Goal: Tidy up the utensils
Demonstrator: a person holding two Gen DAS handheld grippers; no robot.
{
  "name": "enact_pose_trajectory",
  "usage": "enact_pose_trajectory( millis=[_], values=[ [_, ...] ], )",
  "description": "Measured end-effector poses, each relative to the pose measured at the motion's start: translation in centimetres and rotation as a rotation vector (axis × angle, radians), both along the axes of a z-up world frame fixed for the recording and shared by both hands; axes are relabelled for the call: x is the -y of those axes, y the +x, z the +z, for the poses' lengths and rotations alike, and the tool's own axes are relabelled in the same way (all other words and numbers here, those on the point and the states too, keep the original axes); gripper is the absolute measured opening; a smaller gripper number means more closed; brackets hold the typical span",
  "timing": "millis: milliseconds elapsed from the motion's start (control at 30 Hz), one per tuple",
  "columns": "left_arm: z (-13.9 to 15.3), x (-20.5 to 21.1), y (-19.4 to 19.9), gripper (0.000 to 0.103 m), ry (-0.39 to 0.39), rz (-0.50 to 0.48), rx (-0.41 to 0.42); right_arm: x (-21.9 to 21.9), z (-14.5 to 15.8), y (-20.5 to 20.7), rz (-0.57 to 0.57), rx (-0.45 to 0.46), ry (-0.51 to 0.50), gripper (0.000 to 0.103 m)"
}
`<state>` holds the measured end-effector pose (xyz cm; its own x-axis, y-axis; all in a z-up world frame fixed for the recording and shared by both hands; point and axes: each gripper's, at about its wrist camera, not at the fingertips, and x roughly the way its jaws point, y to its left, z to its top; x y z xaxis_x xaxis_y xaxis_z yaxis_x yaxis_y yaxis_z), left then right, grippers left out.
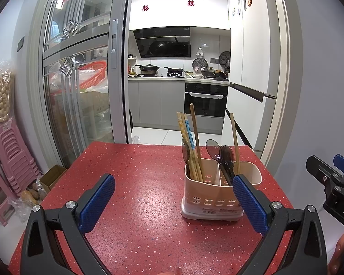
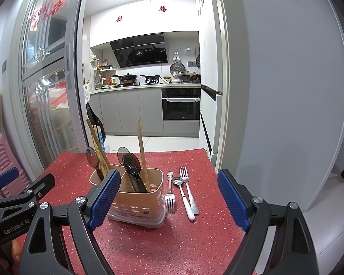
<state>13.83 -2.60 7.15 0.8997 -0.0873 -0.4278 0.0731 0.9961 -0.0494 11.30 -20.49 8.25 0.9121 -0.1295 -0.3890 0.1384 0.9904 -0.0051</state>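
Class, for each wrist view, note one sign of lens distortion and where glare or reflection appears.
Left wrist view: the door frame bows outward, dark corners ring the picture, and the glass door carries reflections. Right wrist view: the white wall edge curves, and ceiling light washes out the kitchen's upper cabinets.

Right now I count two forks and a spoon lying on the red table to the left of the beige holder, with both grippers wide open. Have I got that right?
Nearly. The two forks and the spoon lie to the right of the beige holder, not the left, as the right wrist view shows. The rest stands: they lie on the red table, and the left gripper and right gripper are wide open.
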Motion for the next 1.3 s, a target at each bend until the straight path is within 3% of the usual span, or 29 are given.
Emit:
enact_pose_trajectory(
  millis=[1300],
  values=[
    [-0.07,-0.42,0.03,0.103,0.006,-0.019,-0.017,-0.06,0.13,-0.06,0.011,0.004,-0.005,0.089]
  ],
)
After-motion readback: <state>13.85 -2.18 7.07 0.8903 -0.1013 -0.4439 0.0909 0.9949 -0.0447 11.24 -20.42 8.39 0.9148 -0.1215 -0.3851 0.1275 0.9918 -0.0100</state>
